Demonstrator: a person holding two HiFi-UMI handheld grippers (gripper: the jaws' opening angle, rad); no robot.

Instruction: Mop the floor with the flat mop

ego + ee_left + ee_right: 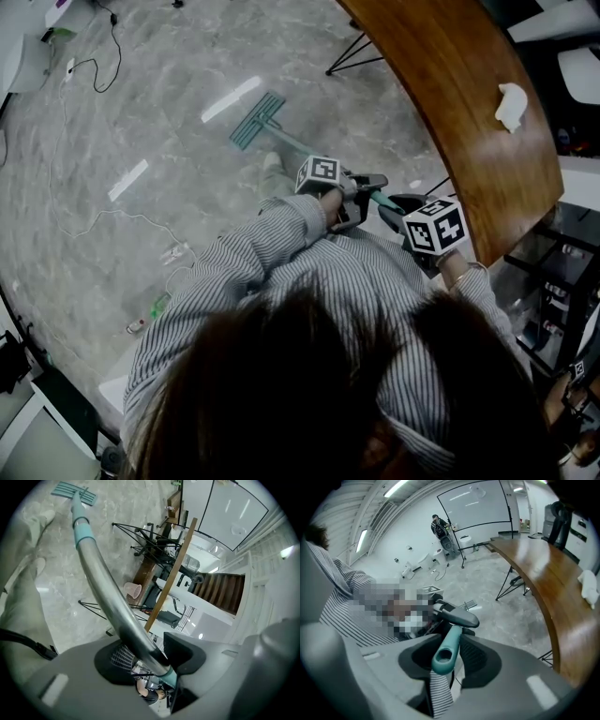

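dark hair and a striped shirt (pixel 281 258) fill the bottom of the head view, with both sleeves reaching forward. the left gripper (pixel 367 190) has its fingers (pixel 187 651) closed narrow on the metal pole (pixel 101 592) of the flat mop (pixel 255 120), right by a teal collar on the pole (the pole passes straight between the dark pads). the right gripper (pixel 401 211) sits just beside the left one, nearer the body. its fingers are clamped on the teal handle end (pixel 446 651), whose open tip faces that gripper's camera. the mop slants away from the person, and its flat teal head lies on the grey marbled floor (pixel 169 94), ahead of a light shoe (pixel 272 161). to the right curves a brown wooden desk (pixel 450 103) with a crumpled white cloth (pixel 511 105) on top. black and white cables (pixel 98 66) trail over the floor at the far left.
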